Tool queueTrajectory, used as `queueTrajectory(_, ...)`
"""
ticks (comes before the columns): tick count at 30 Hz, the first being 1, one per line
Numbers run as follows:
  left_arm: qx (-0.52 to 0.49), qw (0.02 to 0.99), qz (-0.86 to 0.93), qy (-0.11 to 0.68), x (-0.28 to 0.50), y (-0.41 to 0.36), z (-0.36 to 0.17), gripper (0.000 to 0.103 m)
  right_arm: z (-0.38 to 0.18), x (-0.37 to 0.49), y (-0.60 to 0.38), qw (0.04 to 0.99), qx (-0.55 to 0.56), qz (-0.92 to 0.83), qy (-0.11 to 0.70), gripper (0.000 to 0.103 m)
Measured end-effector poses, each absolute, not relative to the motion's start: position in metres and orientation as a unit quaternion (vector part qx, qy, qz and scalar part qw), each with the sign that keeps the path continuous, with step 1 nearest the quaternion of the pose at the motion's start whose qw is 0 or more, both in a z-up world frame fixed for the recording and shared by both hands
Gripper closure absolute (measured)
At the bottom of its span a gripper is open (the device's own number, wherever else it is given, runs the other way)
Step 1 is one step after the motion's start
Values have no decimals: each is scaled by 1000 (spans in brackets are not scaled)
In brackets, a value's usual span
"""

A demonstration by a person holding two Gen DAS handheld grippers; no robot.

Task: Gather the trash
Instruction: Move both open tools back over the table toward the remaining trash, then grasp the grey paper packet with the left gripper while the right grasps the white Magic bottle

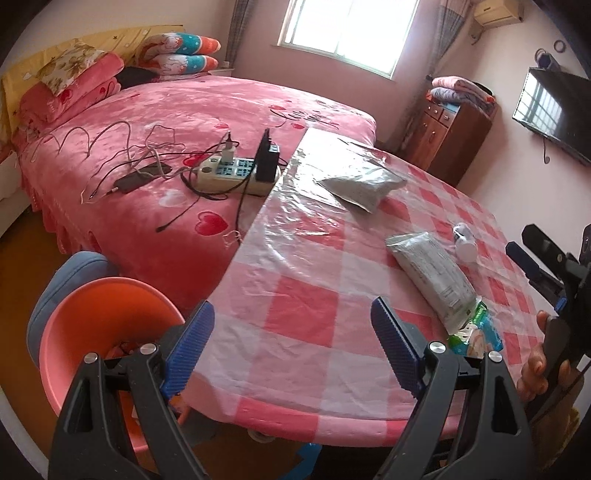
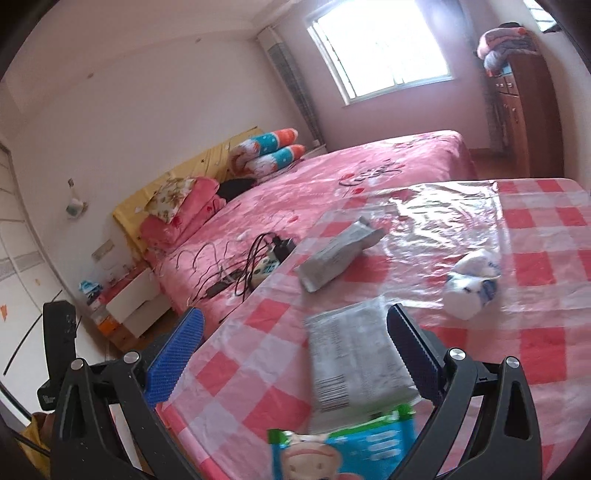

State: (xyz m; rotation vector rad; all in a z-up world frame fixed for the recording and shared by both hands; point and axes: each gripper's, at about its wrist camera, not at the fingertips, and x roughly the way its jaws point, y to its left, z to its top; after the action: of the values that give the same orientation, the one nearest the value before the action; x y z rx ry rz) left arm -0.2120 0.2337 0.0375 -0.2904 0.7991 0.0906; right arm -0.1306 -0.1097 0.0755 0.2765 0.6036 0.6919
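Silver wrapper (image 1: 432, 277) lies lengthwise, pointing away across table (image 1: 303, 302).

Daylight pours through the barred window (image 1: 347, 33) into the pink-walled bedroom before me. A bed (image 1: 207, 110) under a pink heart-print cover fills the room, pillows (image 1: 181, 51) stacked at its yellow headboard (image 2: 192, 170). A dark wooden cabinet (image 1: 450, 129) bears folded blankets (image 1: 461, 90); a television (image 1: 557, 110) hangs nearby.

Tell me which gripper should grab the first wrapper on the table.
Right. The right gripper is open with the silver wrapper lying between its fingers. The left gripper is open over bare tablecloth, with the orange bin beside it.
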Motion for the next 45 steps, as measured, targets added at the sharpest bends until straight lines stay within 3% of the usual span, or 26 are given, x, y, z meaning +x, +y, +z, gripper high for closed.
queueTrajectory(14, -115, 900, 9, 420, -182, 179, 38, 16, 62, -97, -181, 889, 180, 277, 315, 5)
queueTrajectory(30, -192, 855, -64, 477, -118, 100, 30, 16, 27, -51, -228, 862, 237, 248, 373, 5)
queueTrajectory(33, -196, 847, -61, 490, -105, 88, 24, 16, 22, -45, -224, 856, 241, 253, 381, 7)
queueTrajectory(36, -196, 843, -59, 498, -93, 78, 18, 16, 19, -39, -223, 848, 251, 258, 388, 18)
queueTrajectory(45, -156, 831, 3, 535, -68, 62, 7, 16, 10, -27, -228, 832, 273, 267, 402, 19)
